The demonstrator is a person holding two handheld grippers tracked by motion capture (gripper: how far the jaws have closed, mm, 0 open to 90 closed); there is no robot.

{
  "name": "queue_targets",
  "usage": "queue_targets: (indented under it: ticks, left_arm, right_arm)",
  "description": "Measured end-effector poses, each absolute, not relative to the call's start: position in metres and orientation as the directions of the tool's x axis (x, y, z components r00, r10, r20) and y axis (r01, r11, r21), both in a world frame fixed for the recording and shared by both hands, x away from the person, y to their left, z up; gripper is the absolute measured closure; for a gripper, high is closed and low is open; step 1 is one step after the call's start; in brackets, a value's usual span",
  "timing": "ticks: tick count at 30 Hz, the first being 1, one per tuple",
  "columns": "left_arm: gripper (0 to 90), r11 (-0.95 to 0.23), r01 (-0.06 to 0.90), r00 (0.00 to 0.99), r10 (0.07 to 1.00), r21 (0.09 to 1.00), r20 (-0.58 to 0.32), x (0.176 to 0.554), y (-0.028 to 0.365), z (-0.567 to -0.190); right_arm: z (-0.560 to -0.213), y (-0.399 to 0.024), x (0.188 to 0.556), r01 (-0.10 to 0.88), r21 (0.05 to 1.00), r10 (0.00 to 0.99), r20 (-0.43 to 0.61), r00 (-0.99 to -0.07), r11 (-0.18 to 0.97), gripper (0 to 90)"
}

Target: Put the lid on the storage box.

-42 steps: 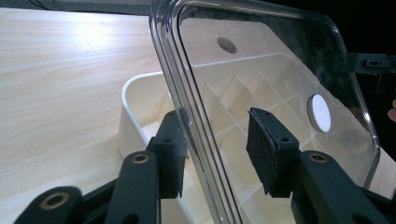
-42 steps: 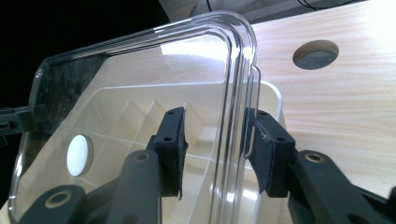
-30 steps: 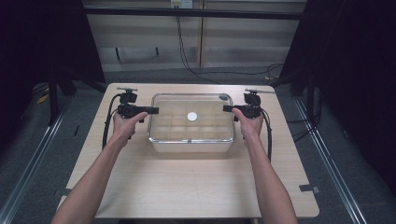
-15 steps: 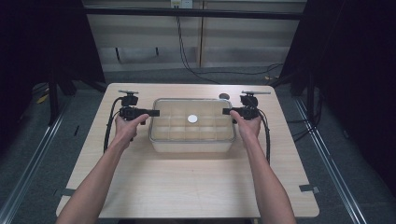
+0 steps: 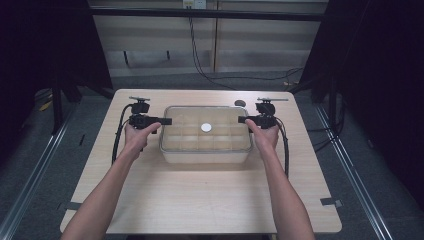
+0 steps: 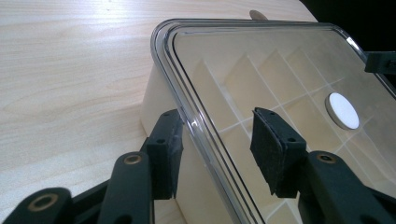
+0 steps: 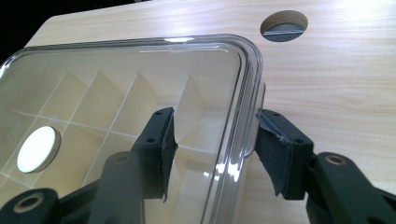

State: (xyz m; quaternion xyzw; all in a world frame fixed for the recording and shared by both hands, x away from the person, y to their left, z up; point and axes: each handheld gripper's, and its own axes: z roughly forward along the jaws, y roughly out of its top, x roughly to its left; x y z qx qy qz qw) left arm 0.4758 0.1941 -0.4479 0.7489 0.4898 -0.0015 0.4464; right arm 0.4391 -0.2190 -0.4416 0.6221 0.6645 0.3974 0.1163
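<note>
Clear rounded-corner lid (image 5: 206, 128) on a compartmented box (image 5: 205, 154) seen mid-table (image 5: 200, 200) from above, left gripper (image 6: 217, 142) and right gripper (image 7: 212, 147) shown close with jaws parted astride opposite lid rims, white disc (image 6: 343, 110) under glossy plastic, round hole (image 7: 284, 20) in pale woodgrain.

Black left tongs (image 5: 165, 121) and right tongs (image 5: 243, 119) (brass-coloured rivets, worn pads) trail black cables; forearms bare, sleeveless.

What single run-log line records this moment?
left gripper: open, jaws astride lid rim | right gripper: open, astride opposite rim | clear lid: on divided box | table: wood
</note>
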Motion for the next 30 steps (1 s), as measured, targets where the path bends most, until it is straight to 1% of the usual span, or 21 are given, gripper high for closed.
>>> queue_targets:
  ticks: [1, 3, 4, 5, 6, 8, 9, 13, 15, 16, 21, 22, 25, 28, 30]
  left_arm:
    - [51.6, -0.128, 0.736, 0.524, 0.729, 0.665, -0.44, 0.475, 0.194, -0.448]
    - [45.8, -0.13, 0.736, 0.53, 0.721, 0.664, -0.446, 0.474, 0.193, -0.448]
    - [45.4, -0.161, 0.729, 0.545, 0.724, 0.665, -0.422, 0.47, 0.192, -0.448]
    - [43.4, -0.161, 0.729, 0.545, 0.724, 0.665, -0.422, 0.47, 0.192, -0.448]
    - [41.0, -0.172, 0.723, 0.556, 0.72, 0.669, -0.416, 0.467, 0.194, -0.446]
    - [38.4, -0.164, 0.721, 0.557, 0.715, 0.673, -0.422, 0.465, 0.196, -0.444]
    - [36.3, -0.141, 0.712, 0.548, 0.724, 0.688, -0.418, 0.462, 0.2, -0.439]
    - [32.2, -0.146, 0.7, 0.552, 0.731, 0.699, -0.401, 0.456, 0.208, -0.432]
    - [33.0, -0.151, 0.692, 0.56, 0.73, 0.706, -0.392, 0.454, 0.21, -0.431]
    - [33.2, -0.166, 0.681, 0.57, 0.732, 0.713, -0.374, 0.449, 0.212, -0.43]
    - [33.2, -0.19, 0.668, 0.585, 0.731, 0.719, -0.351, 0.439, 0.215, -0.431]
    - [33.1, -0.187, 0.661, 0.59, 0.728, 0.727, -0.349, 0.434, 0.218, -0.431]
    - [33.0, -0.197, 0.644, 0.594, 0.738, 0.739, -0.32, 0.425, 0.224, -0.428]
    - [33.8, -0.216, 0.642, 0.611, 0.724, 0.736, -0.321, 0.418, 0.228, -0.426]
    - [34.0, -0.198, 0.634, 0.608, 0.725, 0.747, -0.324, 0.412, 0.23, -0.422]
  right_arm:
    - [-0.442, -0.219, 0.438, 0.734, 0.673, 0.919, 0.34, -0.199, -0.09, 47.4]
    - [-0.442, -0.219, 0.436, 0.731, 0.679, 0.916, 0.338, -0.218, -0.076, 43.8]
    - [-0.443, -0.22, 0.435, 0.729, 0.68, 0.909, 0.351, -0.225, -0.081, 41.5]
    - [-0.443, -0.22, 0.435, 0.729, 0.68, 0.909, 0.351, -0.225, -0.081, 41.5]
    - [-0.443, -0.223, 0.432, 0.728, 0.678, 0.894, 0.383, -0.233, -0.1, 38.7]
    - [-0.443, -0.225, 0.429, 0.728, 0.679, 0.889, 0.388, -0.245, -0.096, 37.8]
    - [-0.441, -0.226, 0.427, 0.727, 0.68, 0.887, 0.39, -0.248, -0.095, 37.3]
    - [-0.431, -0.229, 0.419, 0.699, 0.707, 0.881, 0.393, -0.265, -0.105, 35.9]
    - [-0.43, -0.23, 0.417, 0.699, 0.709, 0.881, 0.387, -0.274, -0.094, 35.7]
    - [-0.427, -0.23, 0.412, 0.696, 0.715, 0.886, 0.367, -0.284, -0.073, 35.7]
    - [-0.427, -0.231, 0.402, 0.692, 0.72, 0.878, 0.361, -0.314, -0.049, 36.3]
    - [-0.426, -0.23, 0.395, 0.683, 0.729, 0.875, 0.354, -0.329, -0.038, 36.3]
    - [-0.424, -0.23, 0.383, 0.668, 0.743, 0.865, 0.358, -0.352, -0.036, 36.6]
    - [-0.427, -0.231, 0.372, 0.656, 0.754, 0.856, 0.366, -0.364, -0.043, 36.7]
    - [-0.427, -0.231, 0.365, 0.648, 0.76, 0.855, 0.364, -0.37, -0.043, 36.7]
